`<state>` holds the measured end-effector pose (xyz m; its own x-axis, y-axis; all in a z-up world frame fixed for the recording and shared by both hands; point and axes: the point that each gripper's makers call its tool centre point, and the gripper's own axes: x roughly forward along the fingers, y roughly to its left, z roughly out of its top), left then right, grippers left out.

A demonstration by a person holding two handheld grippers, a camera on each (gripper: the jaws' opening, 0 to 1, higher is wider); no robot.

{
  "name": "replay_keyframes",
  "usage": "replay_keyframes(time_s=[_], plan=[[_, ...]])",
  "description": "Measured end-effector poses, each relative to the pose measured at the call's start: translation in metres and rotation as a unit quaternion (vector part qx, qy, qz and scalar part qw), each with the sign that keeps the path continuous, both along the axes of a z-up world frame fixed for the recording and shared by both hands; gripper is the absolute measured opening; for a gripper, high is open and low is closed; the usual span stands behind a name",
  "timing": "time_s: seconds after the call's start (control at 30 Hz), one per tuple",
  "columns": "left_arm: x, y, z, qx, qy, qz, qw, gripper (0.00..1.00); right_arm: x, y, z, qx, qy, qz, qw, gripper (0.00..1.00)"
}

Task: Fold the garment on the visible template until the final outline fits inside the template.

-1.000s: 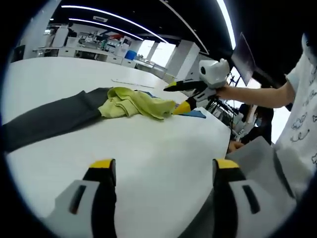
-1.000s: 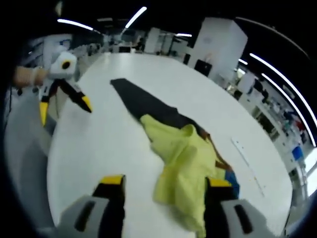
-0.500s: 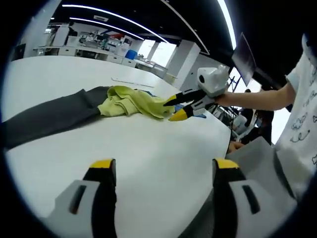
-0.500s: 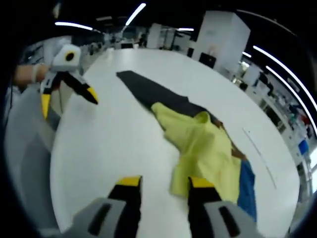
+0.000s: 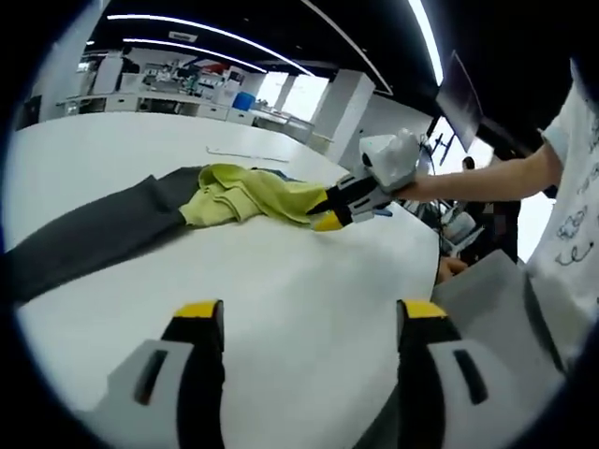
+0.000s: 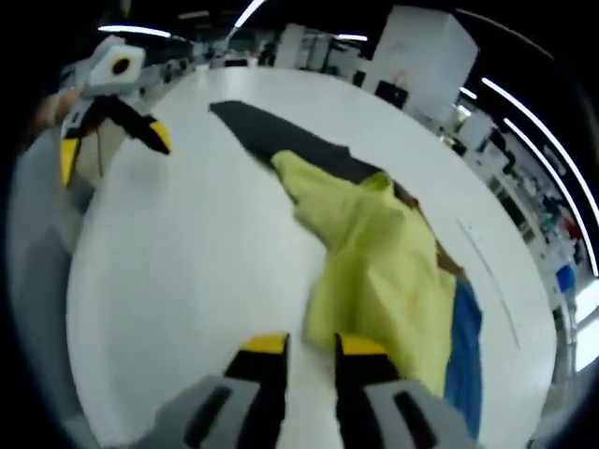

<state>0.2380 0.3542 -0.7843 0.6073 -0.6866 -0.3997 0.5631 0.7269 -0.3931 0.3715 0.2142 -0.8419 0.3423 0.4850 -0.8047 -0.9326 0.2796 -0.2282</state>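
Lying crumpled on the white table [image 5: 309,281], the yellow garment [image 5: 248,194] sits left of centre in the left gripper view and runs from centre to lower right in the right gripper view [image 6: 379,262]. A dark grey cloth [image 5: 89,229] stretches from beneath it toward the left edge, and a blue patch [image 6: 463,351] shows at its lower right side. At the bottom of the left gripper view, the left gripper [image 5: 304,323] hovers over bare table with its jaws wide apart. Low in its own view, the right gripper [image 6: 309,346] has its yellow tips nearly together at the garment's near edge; whether cloth is pinched between them cannot be told.
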Motion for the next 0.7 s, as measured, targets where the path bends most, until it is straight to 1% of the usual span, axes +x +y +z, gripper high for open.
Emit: replay_keyframes(time_s=[0.07,0.27,0.4,0.5,0.57,0.63,0.7], plan=[[0.002,-0.004,0.003,-0.002,-0.002,0.000,1.0000,0.69,0.000,0.000,-0.001,-0.006,-0.007,0.005,0.9999,0.12],[0.008,-0.007,0.008,-0.011,-0.007,0.001,0.9999,0.68,0.004,-0.003,-0.004,-0.015,-0.015,0.007,0.9998,0.09],[0.010,-0.008,0.009,-0.009,-0.007,-0.001,0.9999,0.66,0.007,-0.005,-0.004,-0.019,-0.017,0.006,0.9997,0.06],[0.012,-0.007,0.005,0.010,-0.007,-0.003,0.9999,0.59,0.011,-0.006,-0.004,-0.013,-0.021,0.000,0.9997,0.00],[0.015,-0.007,0.004,0.011,-0.005,0.001,0.9999,0.58,0.012,-0.006,0.000,-0.004,-0.023,-0.007,0.9997,0.00],[0.019,-0.006,0.003,0.015,-0.006,0.002,0.9999,0.57,0.013,-0.009,-0.001,0.001,-0.021,-0.012,0.9997,0.00],[0.024,-0.008,0.002,0.018,-0.003,0.002,0.9998,0.55,0.013,-0.008,0.004,0.007,-0.027,-0.018,0.9995,0.00]])
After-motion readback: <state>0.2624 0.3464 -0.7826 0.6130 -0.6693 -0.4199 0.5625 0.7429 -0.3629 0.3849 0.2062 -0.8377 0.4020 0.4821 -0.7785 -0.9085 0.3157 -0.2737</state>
